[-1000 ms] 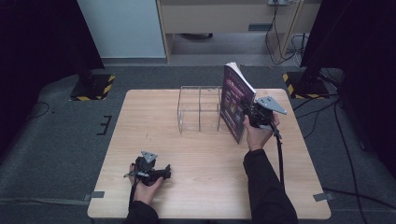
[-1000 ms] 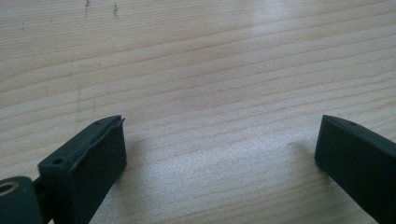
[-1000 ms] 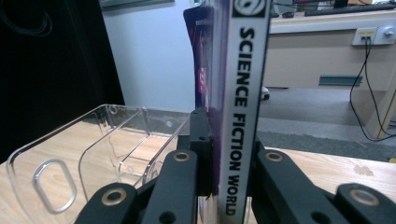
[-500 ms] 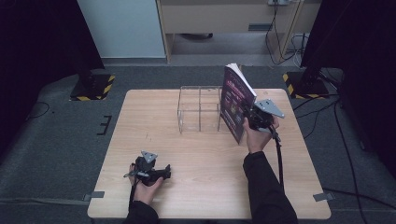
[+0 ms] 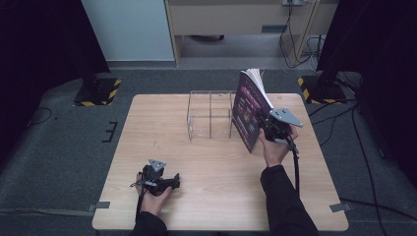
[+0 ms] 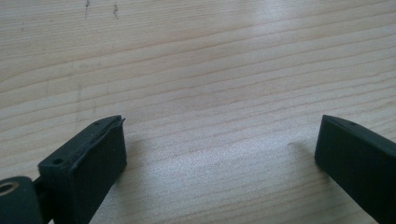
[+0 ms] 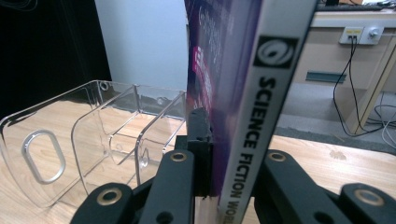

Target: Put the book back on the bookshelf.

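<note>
The table [image 5: 216, 162] is a pale wooden top with a fine straight grain, lit evenly, with a soft sheen in the left gripper view and a few small dark marks. It stands on dark grey carpet [image 5: 64, 147]. Strips of grey tape [image 5: 102, 205] sit at the near corners. Black curtains [image 5: 39, 44] close the room at both sides, each with a stand foot marked in yellow and black stripes [image 5: 96, 91] on the floor beside it. Behind the table are a light blue panel [image 5: 130, 29] and a wooden cabinet [image 5: 236, 17], with cables [image 5: 295, 34] hanging down to the floor at its right.

A clear plastic rack [image 5: 210, 115] with upright dividers stands on the far middle of the table. Just right of it a purple book [image 5: 250, 110] is held upright, pages fanned slightly at the top, its lower edge close to the table. The right gripper [image 5: 265, 124] is clamped on the book near the spine; in the right gripper view the jaws press both sides of it, with the spine lettering running up between them and the rack just to the left.

The left gripper [image 5: 169, 183] rests low over the near left part of the table, well apart from the rack and book. Its jaws stand wide apart with bare wood between them.
</note>
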`<action>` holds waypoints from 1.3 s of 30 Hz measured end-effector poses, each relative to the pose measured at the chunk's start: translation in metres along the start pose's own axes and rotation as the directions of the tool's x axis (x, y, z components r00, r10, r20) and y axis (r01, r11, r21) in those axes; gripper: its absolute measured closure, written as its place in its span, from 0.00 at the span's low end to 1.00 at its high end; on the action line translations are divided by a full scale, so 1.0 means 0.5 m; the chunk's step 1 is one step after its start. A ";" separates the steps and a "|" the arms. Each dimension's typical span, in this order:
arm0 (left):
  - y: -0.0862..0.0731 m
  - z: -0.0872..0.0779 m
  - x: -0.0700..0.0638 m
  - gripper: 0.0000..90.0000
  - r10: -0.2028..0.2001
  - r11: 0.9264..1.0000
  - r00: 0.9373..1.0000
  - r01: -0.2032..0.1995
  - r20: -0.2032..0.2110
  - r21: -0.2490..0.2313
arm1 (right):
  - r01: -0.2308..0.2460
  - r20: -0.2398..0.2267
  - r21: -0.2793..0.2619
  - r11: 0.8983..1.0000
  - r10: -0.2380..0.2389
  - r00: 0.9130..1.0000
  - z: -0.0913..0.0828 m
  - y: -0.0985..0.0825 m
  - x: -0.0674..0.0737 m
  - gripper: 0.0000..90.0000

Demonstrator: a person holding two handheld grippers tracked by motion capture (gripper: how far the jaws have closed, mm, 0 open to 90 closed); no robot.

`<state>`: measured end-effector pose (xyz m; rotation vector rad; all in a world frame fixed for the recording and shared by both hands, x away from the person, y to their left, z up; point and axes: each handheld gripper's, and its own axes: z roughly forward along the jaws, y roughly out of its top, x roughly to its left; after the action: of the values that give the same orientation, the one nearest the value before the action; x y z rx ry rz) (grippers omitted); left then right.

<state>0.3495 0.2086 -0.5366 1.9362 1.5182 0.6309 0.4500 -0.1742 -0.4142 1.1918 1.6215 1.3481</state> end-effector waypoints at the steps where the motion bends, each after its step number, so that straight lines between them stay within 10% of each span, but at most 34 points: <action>1: 0.000 0.000 0.000 0.02 0.000 1.000 1.000 0.000 0.000 0.000 | -0.005 0.000 0.003 1.000 0.005 1.000 -0.001 0.001 0.000 0.91; 19: 0.000 0.000 0.000 0.02 0.000 1.000 1.000 0.000 0.000 0.000 | -0.063 0.129 -0.013 0.998 0.064 0.990 0.018 0.009 0.023 0.92; 39: 0.000 0.000 0.000 0.01 0.000 1.000 1.000 0.000 0.000 0.000 | -0.021 0.082 0.009 1.000 0.020 0.996 0.009 0.013 0.013 0.75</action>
<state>0.3495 0.2086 -0.5366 1.9364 1.5180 0.6312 0.4536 -0.1661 -0.4083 1.2558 1.5637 1.2886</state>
